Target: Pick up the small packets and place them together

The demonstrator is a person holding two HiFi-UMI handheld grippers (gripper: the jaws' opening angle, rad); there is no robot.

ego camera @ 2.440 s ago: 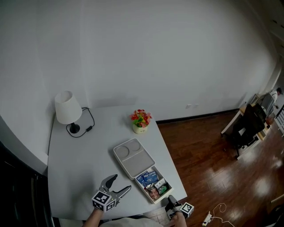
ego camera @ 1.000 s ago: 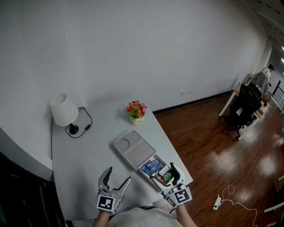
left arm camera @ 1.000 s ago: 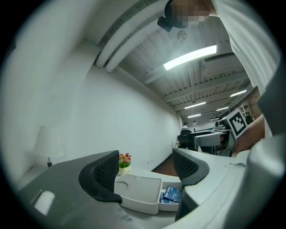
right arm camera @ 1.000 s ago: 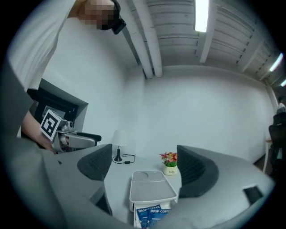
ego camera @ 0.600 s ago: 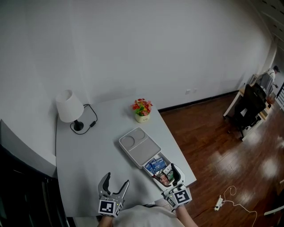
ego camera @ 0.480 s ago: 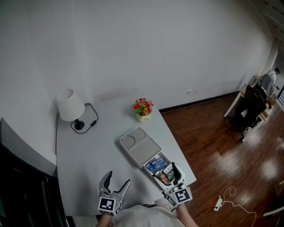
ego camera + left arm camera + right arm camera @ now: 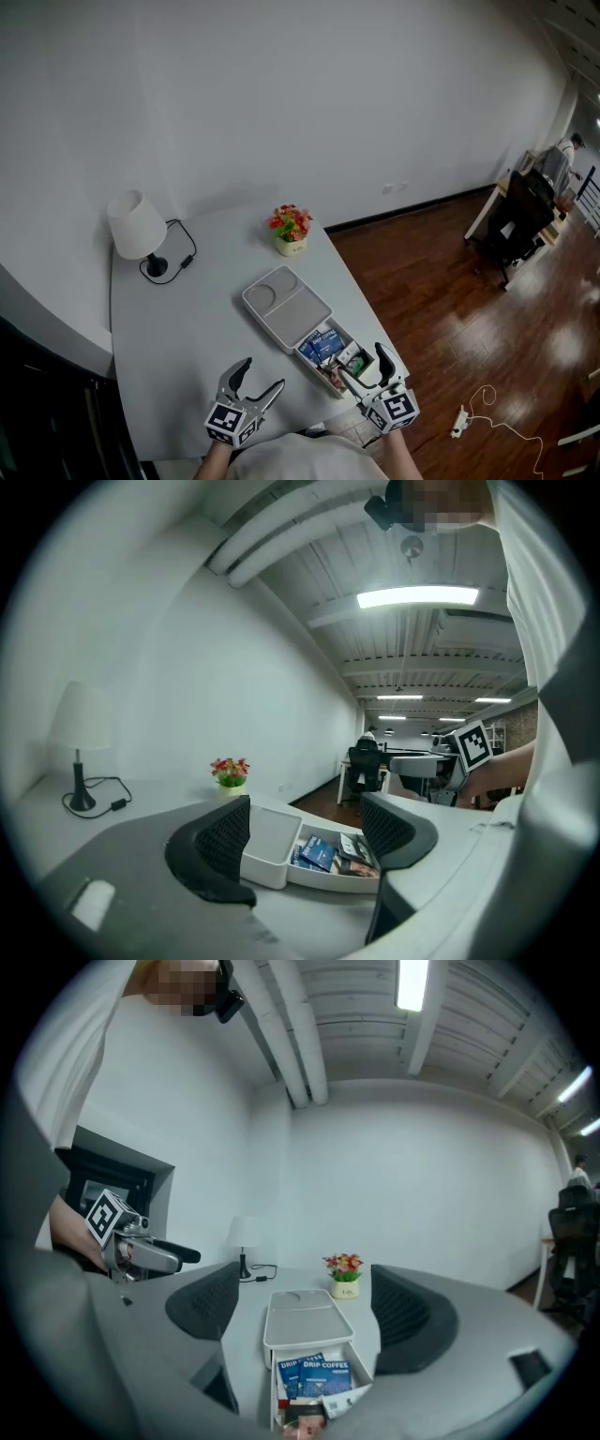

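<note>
Left tongs (image 7: 262,373) wide, empty; right tongs (image 7: 363,361) wide, just narrowing, empty, near packets (image 7: 323,345)

Matt table, glossy floor
The table (image 7: 178,319) is smooth matt grey; the box (image 7: 286,307) looks like matt white plastic, its packets (image 7: 323,344) shiny printed foil; polished wood floor (image 7: 450,309) gleams at right.

The pale grey counter (image 7: 178,328) carries a white rectangular plastic box (image 7: 281,302). In its near drawer lie blue paper coffee packets (image 7: 323,1374) with white lettering. At the far side stand a white-shaded lamp with a black base (image 7: 129,225) and red-and-yellow flowers in a cream pot (image 7: 290,225). To the right, the polished wooden floor (image 7: 431,281) is reddish-brown.
</note>
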